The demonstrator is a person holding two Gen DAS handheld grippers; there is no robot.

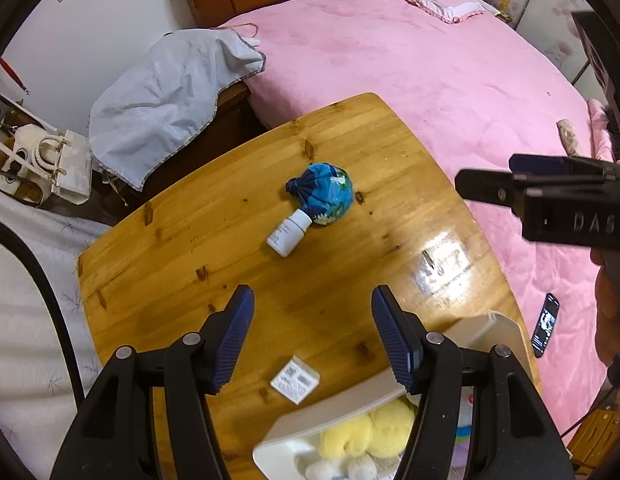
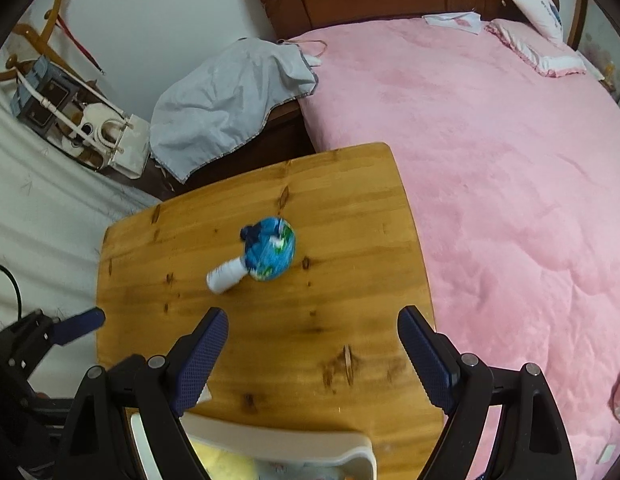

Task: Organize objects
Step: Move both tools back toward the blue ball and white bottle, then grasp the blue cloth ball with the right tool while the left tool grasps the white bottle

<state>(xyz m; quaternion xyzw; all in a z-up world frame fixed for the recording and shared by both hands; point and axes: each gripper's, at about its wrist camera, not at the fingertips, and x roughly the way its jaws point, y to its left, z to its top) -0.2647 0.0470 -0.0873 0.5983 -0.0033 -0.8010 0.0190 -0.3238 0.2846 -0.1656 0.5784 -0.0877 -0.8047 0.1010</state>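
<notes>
Both the left gripper (image 1: 311, 334) and the right gripper (image 2: 311, 354) hover spread apart and empty above the wooden tabletop (image 1: 182, 248). The small white plastic bottle (image 1: 289, 232) lies on its side mid-table, touching the round blue patterned cloth pouch (image 1: 322, 193). A pinch on the bottle could likely roll it away or drag the pouch along, and the flat white paper packet (image 1: 295, 378) beside the white plastic bin (image 1: 333, 408) may slide rather than lift.

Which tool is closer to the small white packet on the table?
Left. The packet lies just below the open left tool. The right tool is open too, off to the packet's right.
</notes>
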